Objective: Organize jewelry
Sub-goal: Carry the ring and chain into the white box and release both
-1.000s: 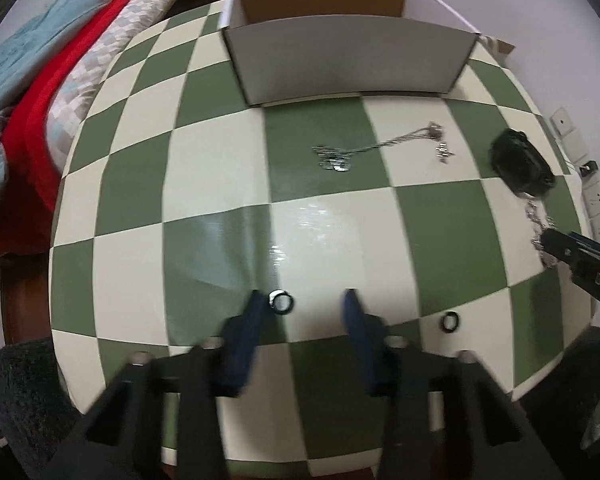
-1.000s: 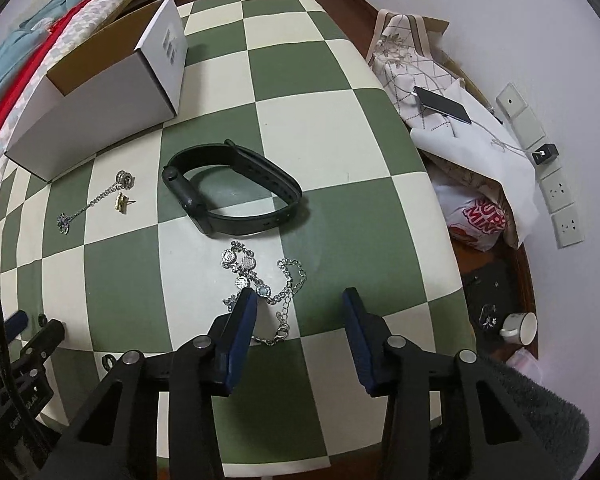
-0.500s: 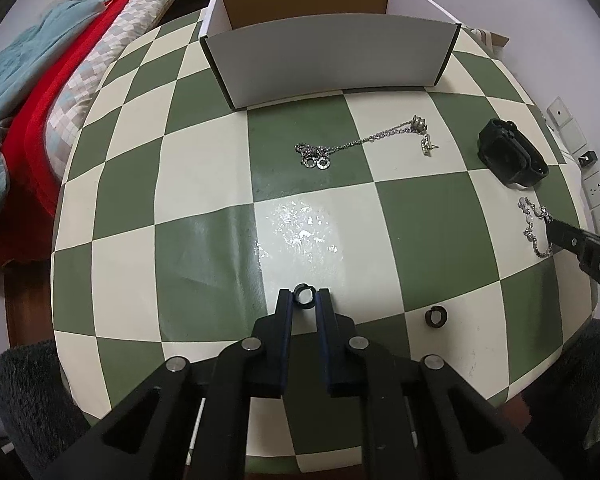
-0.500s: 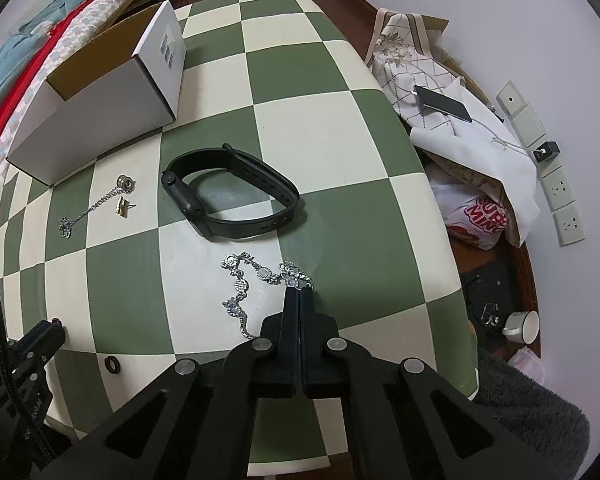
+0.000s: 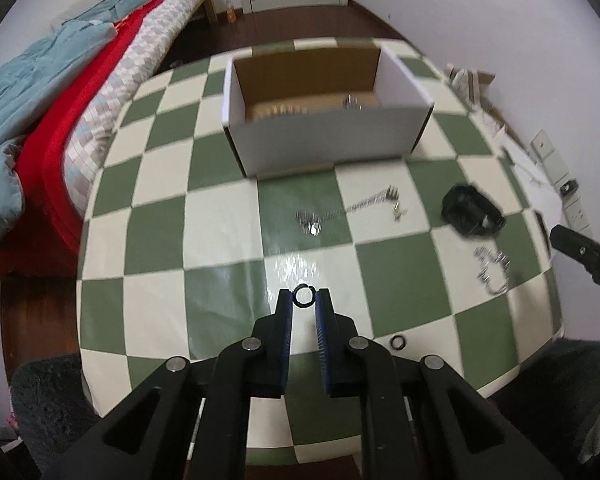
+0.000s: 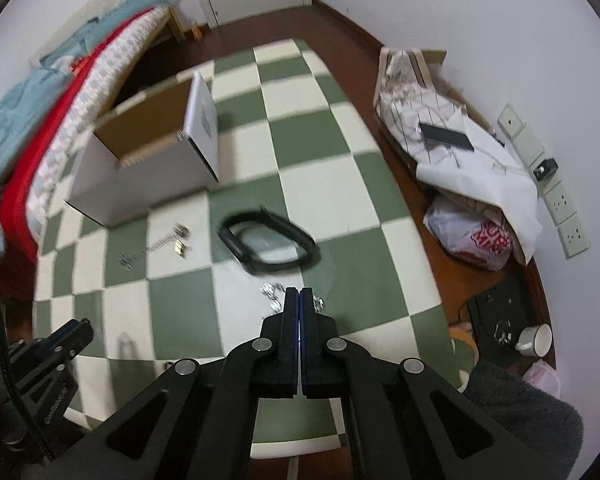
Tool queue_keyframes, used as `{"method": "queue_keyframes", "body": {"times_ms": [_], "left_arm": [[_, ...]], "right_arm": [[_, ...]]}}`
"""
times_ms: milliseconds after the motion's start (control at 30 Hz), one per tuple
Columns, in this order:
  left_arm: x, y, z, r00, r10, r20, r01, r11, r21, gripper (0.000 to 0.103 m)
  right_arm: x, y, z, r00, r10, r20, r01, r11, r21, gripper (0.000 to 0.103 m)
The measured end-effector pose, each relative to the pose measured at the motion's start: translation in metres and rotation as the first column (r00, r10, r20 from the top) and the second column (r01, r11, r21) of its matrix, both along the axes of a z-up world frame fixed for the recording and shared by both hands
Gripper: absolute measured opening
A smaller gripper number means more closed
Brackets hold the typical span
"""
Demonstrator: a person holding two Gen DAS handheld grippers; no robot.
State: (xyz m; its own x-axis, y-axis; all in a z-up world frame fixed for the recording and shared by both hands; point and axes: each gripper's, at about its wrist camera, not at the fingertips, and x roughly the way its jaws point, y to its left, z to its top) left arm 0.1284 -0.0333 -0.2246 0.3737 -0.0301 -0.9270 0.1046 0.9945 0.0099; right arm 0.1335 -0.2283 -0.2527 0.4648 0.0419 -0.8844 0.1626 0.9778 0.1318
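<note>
The small black ring (image 5: 303, 295) sits pinched at the very tips of the left hand-held gripper (image 5: 303, 298), lifted above the checkered counter (image 5: 228, 232), with the open white box (image 5: 328, 136) well ahead of it. Held so close to the tip edge, the ring may squirt out or roll off if the grip shifts on the way to the box. The right hand-held gripper (image 6: 299, 294) is pressed fully together, its tips over the silver charm bracelet (image 6: 272, 294); whether the chain is truly caught between them I cannot tell. If only one link is caught, the bracelet may slip free or drag against the black band (image 6: 268, 240) just ahead. A second ring (image 5: 398, 343) lies just right of the left hand-held gripper, and a thin necklace (image 5: 348, 210) rests ahead, before the box
</note>
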Motion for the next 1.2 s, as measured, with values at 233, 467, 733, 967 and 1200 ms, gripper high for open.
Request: {"method": "queue_keyframes", "body": {"times_ms": [233,467,733,967,1200], "left_arm": [[0.01,0.003,0.018,0.999,0.019,0.031,-0.018,1.0,-0.022,0.009],[0.013,0.005,0.012,0.999,0.034,0.015,-0.034,0.999,-0.016,0.009],[0.014,0.004,0.014,0.999,0.032,0.021,-0.032,0.999,-0.015,0.009],[0.019,0.007,0.034,0.997,0.043,0.058,-0.041,0.999,-0.032,0.009],[0.032,0.01,0.062,0.993,0.058,0.105,-0.054,0.998,-0.042,0.009]], "right_arm": [[0.023,0.0,-0.012,0.995,0.059,-0.08,-0.054,0.996,0.065,0.004],[0.042,0.004,-0.074,0.97,0.124,-0.21,-0.121,0.992,0.028,0.073],[0.032,0.023,-0.078,0.976,0.135,-0.172,-0.15,0.986,-0.076,0.005],[0.011,0.002,-0.022,0.996,0.081,-0.031,-0.081,0.997,0.017,0.003],[0.013,0.012,0.051,0.988,0.113,0.101,-0.116,0.993,0.023,0.003]]}}
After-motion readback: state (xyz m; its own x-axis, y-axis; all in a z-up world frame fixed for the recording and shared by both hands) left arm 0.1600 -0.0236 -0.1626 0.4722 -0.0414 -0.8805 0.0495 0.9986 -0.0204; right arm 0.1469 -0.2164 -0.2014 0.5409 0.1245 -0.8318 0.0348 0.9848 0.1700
